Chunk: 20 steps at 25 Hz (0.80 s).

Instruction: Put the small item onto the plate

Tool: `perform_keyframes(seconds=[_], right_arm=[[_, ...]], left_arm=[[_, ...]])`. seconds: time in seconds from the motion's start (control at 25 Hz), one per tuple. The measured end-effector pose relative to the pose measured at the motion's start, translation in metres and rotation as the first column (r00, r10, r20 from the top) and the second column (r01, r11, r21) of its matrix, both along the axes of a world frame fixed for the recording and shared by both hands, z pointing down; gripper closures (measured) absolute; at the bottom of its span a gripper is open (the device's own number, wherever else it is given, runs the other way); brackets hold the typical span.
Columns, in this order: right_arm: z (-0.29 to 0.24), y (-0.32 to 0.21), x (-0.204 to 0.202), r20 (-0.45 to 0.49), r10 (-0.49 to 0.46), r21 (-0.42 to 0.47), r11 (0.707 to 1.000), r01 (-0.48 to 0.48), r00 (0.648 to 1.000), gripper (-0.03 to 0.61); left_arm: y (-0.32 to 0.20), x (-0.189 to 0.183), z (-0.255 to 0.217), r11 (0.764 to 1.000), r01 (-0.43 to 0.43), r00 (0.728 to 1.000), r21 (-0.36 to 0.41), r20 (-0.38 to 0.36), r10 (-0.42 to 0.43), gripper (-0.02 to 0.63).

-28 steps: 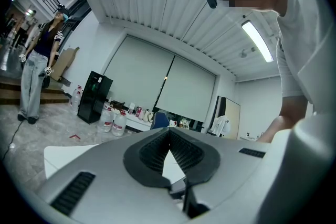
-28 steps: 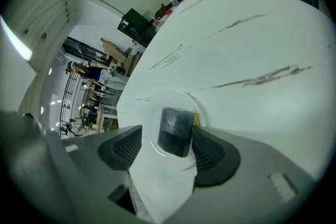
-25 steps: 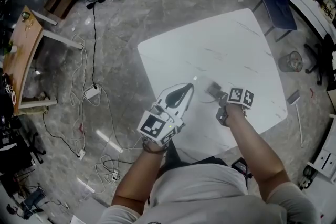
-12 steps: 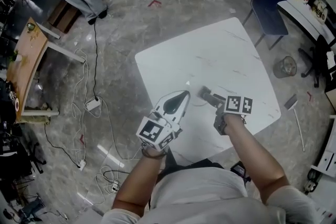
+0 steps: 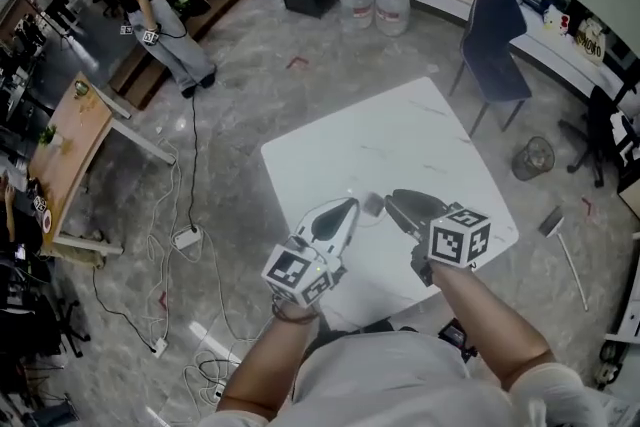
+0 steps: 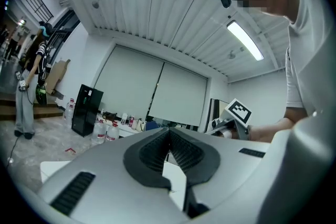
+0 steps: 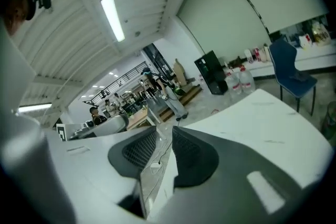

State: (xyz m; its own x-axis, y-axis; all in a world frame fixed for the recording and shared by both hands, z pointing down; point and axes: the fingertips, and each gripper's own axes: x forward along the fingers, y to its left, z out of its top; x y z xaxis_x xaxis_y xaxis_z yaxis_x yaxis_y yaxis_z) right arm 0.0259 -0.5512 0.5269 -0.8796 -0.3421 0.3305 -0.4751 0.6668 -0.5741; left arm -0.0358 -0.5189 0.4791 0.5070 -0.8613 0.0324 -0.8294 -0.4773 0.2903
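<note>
No plate shows in any view. A small pale grey item [image 5: 372, 205] lies on the white table [image 5: 400, 130], just off the tips of my right gripper [image 5: 391, 199]. Whether those tips touch it I cannot tell. The right jaws are closing. In the right gripper view a narrow gap still stands at my right gripper [image 7: 164, 131], with only floor and table edge seen through it. My left gripper [image 5: 350, 206] hovers beside the item with its tips together; in its own view my left gripper [image 6: 168, 132] holds nothing.
A blue chair [image 5: 495, 50] and a wire bin [image 5: 533, 157] stand off the table's far right. Water bottles [image 5: 375, 3] sit by the back wall. Cables and a power strip [image 5: 186, 238] lie on the floor at left, near a wooden table [image 5: 75, 145] and a standing person [image 5: 160, 25].
The head view has swung up to take in more of the room. My right gripper has lifted toward the camera and its jaws have narrowed. The left gripper keeps its place by the item.
</note>
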Motion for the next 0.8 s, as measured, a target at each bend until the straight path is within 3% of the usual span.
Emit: perform_keyframes(seconds=[0.2,0.44,0.64,0.8], right_arm=[[-0.072,0.028,0.018,0.023,-0.073,0.22,0.973,0.066,0.997,0.515],[-0.115,0.068,0.021,0.023,-0.18,0.379,0.912,0.158,0.983,0.536],[-0.14,0.087,0.023,0.026,-0.203,0.464,0.87,0.168,0.979,0.575],[-0.161,0.093,0.026,0.077,-0.215,0.468,0.87,0.156,0.973,0.575]], left_arm=[[0.025,0.028,-0.039,1.0,-0.002,1.0,0.021,0.031,0.001,0.607],[0.049,0.044,-0.06,0.999,0.044,0.997,0.028,0.067,-0.045,0.607],[0.059,0.048,-0.083,0.996,0.081,0.993,0.041,0.08,-0.084,0.607],[0.061,0.051,-0.099,0.994,0.091,0.991,0.064,0.093,-0.097,0.607]])
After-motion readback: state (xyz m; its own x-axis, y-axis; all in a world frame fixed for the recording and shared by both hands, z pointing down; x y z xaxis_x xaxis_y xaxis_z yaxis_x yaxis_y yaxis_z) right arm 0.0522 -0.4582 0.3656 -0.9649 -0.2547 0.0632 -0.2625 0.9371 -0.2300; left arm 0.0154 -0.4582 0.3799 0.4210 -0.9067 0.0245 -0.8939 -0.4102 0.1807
